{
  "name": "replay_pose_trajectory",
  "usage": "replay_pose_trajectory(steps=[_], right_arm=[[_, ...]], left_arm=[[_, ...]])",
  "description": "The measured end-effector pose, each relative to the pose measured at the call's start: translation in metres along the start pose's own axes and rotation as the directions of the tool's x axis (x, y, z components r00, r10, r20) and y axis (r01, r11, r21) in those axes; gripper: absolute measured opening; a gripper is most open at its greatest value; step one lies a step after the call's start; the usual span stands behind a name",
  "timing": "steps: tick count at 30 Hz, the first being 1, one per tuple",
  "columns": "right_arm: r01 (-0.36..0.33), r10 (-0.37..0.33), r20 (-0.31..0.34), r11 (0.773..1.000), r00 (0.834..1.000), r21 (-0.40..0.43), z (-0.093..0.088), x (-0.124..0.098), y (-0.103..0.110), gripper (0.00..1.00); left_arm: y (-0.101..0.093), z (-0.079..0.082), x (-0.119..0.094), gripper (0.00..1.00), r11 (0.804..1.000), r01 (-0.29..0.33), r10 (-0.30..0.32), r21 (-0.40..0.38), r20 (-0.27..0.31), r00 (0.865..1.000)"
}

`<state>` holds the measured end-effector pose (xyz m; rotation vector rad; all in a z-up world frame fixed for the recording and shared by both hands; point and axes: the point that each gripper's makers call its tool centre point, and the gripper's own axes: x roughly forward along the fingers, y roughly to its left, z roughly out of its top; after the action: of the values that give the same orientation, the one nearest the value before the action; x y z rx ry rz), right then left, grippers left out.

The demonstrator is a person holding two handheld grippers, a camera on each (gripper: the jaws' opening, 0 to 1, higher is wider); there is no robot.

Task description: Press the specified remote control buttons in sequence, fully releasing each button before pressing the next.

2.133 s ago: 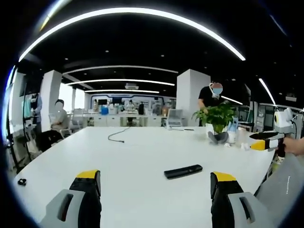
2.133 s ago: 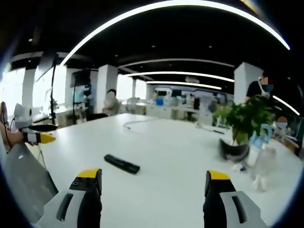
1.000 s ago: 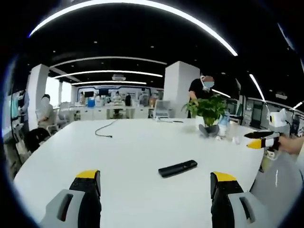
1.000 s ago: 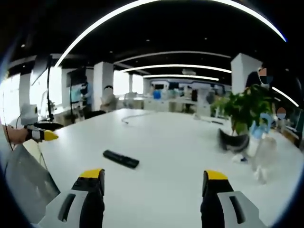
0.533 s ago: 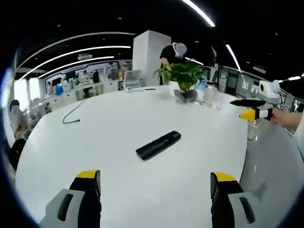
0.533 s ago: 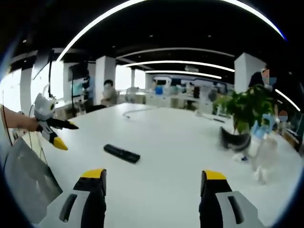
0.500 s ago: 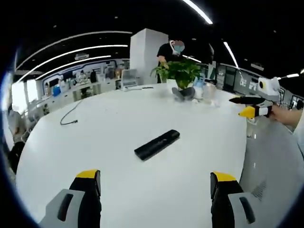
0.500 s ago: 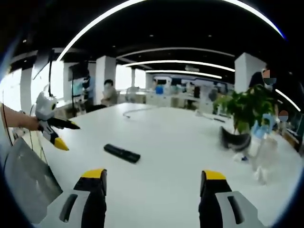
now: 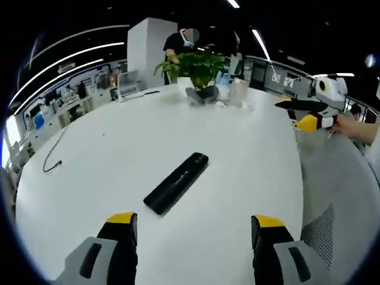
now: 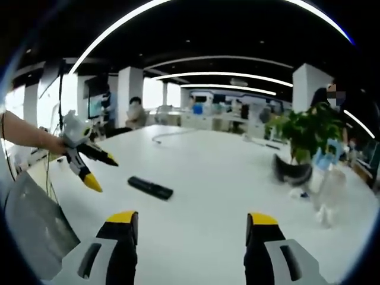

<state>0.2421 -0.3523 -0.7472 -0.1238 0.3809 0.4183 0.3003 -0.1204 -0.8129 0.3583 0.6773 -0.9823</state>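
The left gripper [image 9: 193, 228] hangs above the near edge of the white table [image 9: 119, 154], its yellow-tipped jaws spread wide apart with nothing between them. In the right gripper view the same left gripper [image 10: 95, 166] comes in from the left in a person's hand, jaws parted, tips pointing down towards the tabletop, near the remote but apart from it. The right gripper [image 10: 190, 228] also stands with its jaws wide and empty over the table [image 10: 225, 178]; in the left gripper view it [image 9: 303, 114] shows at the right edge, held by a hand, jaws apart.

In the left gripper view, from the left, a dark cable [image 9: 54, 159] lies on the table, well away from everything else. The black remote control [image 9: 176, 183] lies flat and slantwise just ahead of the left gripper's jaws, touched by neither gripper. Farther back stands a potted plant [image 9: 196, 68] with a person behind it. In the right gripper view the remote control [image 10: 150, 187] lies left of centre, and the potted plant [image 10: 300, 142] stands to the right.
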Motion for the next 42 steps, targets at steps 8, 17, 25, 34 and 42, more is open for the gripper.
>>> replay_pose_trajectory(steps=[8, 17, 25, 34, 42], right_arm=[[0.019, -0.018, -0.021, 0.999, 1.0, 0.031, -0.004, -0.002, -0.004, 0.66], [0.021, -0.02, -0.041, 0.999, 0.999, 0.026, -0.008, -0.002, -0.004, 0.61], [0.018, -0.016, -0.056, 0.999, 0.998, 0.029, -0.012, 0.0, -0.006, 0.6], [0.009, -0.007, -0.063, 0.999, 0.998, 0.037, -0.013, 0.0, -0.005, 0.57], [0.005, -0.002, -0.064, 0.999, 0.998, 0.043, -0.014, 0.0, -0.004, 0.56]], left_arm=[[0.015, 0.009, 0.022, 0.73, 0.996, 0.061, -0.057, 0.057, -0.077, 0.995], [0.031, 0.01, 0.035, 0.61, 0.99, 0.102, -0.084, 0.097, -0.174, 0.981], [0.038, 0.004, 0.046, 0.52, 0.978, 0.146, -0.103, 0.148, -0.265, 0.959], [0.035, -0.001, 0.06, 0.44, 0.974, 0.174, -0.12, 0.147, -0.318, 0.94], [0.039, -0.005, 0.066, 0.41, 0.967, 0.182, -0.106, 0.18, -0.366, 0.925]])
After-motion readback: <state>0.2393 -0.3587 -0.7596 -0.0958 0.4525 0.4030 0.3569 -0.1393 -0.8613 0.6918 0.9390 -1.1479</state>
